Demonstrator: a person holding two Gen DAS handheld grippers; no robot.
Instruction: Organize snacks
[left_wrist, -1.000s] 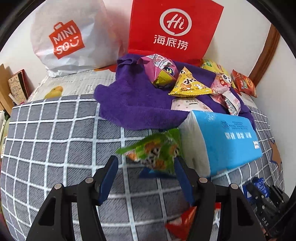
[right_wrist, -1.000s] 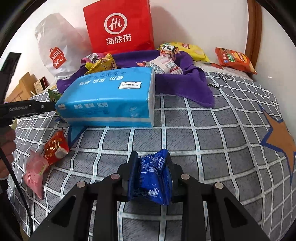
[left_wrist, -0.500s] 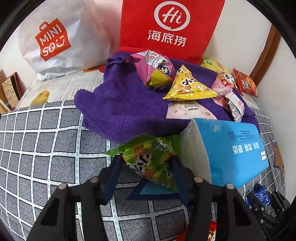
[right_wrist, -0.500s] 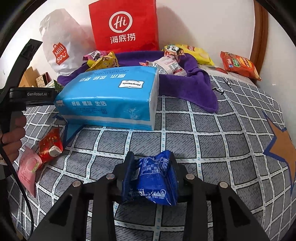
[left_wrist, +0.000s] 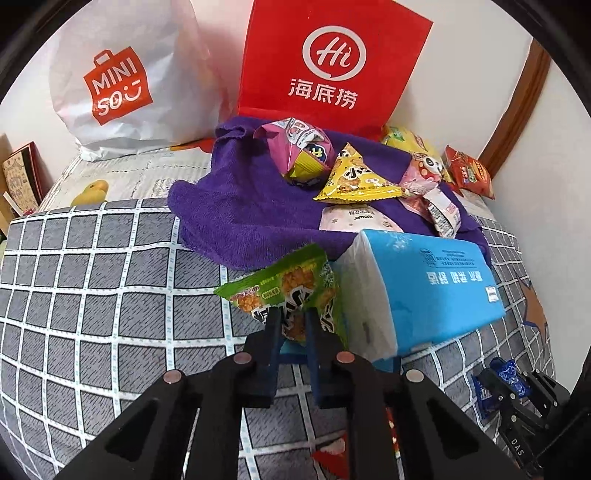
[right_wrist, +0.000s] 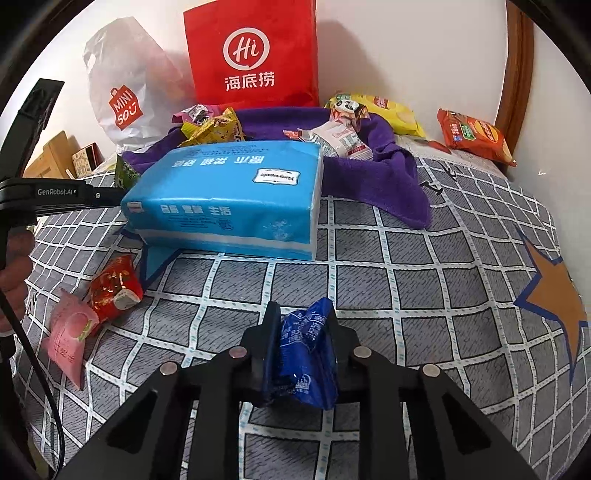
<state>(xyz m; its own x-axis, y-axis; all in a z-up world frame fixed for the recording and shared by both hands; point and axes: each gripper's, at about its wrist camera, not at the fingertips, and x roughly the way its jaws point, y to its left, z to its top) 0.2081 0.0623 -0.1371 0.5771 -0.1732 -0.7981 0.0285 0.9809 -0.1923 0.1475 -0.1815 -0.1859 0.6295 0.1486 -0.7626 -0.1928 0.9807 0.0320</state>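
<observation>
My left gripper (left_wrist: 291, 314) is shut on a green snack packet (left_wrist: 284, 284), held beside the blue tissue pack (left_wrist: 424, 288) near the edge of the purple towel (left_wrist: 240, 210). Several snack packets lie on the towel, among them a yellow triangular one (left_wrist: 354, 181) and a pink one (left_wrist: 295, 147). My right gripper (right_wrist: 301, 317) is shut on a blue snack packet (right_wrist: 306, 354) just above the checked bedspread (right_wrist: 406, 277), in front of the tissue pack (right_wrist: 229, 199). A red packet (right_wrist: 114, 288) and a pink packet (right_wrist: 70, 336) lie on the bedspread at left.
A red paper bag (left_wrist: 332, 66) and a white plastic bag (left_wrist: 122, 81) stand against the wall behind the towel. An orange-red packet (right_wrist: 472, 134) and a yellow bag (right_wrist: 384, 110) lie at back right. A wooden frame (left_wrist: 517, 107) rises at right.
My left gripper moved forward and closed on the green packet, lifting it. My right gripper stays shut on the blue packet and has shifted slightly.
</observation>
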